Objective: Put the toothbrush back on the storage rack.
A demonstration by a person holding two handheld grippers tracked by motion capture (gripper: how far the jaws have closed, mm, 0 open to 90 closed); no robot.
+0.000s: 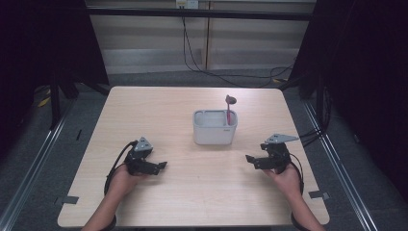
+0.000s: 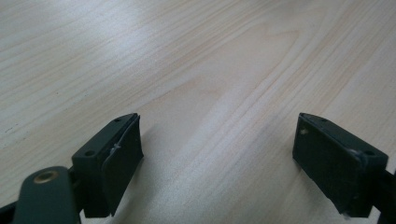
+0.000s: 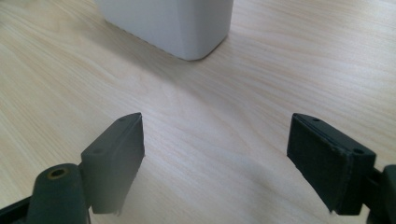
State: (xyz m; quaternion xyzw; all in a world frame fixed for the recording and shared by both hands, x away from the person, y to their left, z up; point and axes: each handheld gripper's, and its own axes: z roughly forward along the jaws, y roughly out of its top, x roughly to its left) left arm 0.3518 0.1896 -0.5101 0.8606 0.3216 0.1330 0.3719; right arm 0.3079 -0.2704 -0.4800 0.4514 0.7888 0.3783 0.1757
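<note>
I am holding the left gripper (image 1: 162,165) and right gripper (image 1: 249,158) spread wide and empty over the table (image 1: 144,110), leaving the white bin (image 1: 214,129) and its pink utensil (image 1: 229,108) untouched, so I judge nothing is done yet.

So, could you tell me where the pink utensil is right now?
In the high view, the pink utensil stands upright in the right end of the white container near the table's centre, ahead of both grippers.

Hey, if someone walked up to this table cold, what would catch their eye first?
Probably the white rectangular container standing alone near the middle of the wooden table, with a pink-handled utensil sticking up from its right end. Next, the left gripper and right gripper held low at the near side, jaws open and pointing toward each other.
</note>
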